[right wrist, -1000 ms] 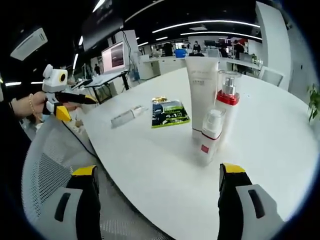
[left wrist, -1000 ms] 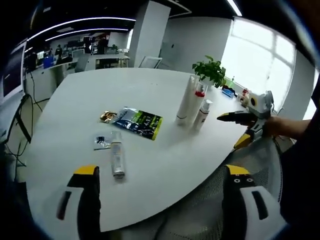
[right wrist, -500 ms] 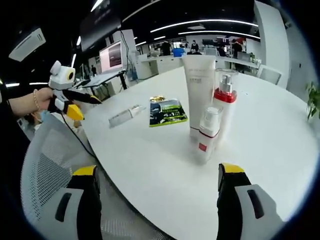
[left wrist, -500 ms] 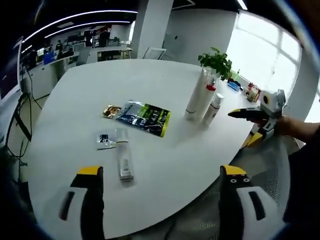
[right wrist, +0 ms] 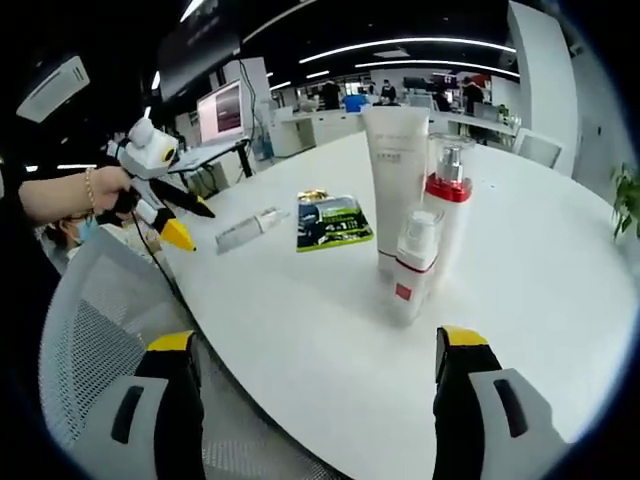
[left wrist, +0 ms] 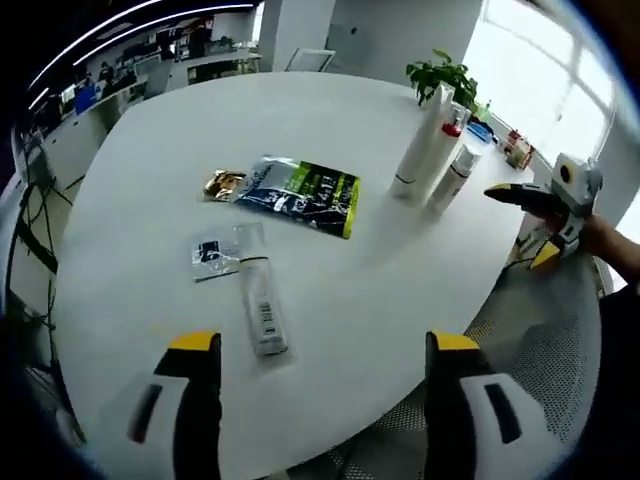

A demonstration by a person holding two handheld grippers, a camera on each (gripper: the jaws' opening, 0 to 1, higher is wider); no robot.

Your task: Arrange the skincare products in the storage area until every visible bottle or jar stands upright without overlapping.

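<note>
The fallen tube point(left wrist: 262, 316) lies at twelve o'clock of the wide-apart, empty left hand-held gripper point(left wrist: 315, 350), which should straddle its middle squarely.

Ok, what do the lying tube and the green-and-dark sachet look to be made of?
The lying tube looks like soft white plastic with a matte body and a clear cap end, though the fisheye blur leaves that open. The sachet looks like glossy printed foil or plastic film: it lies flat and catches glare.
</note>
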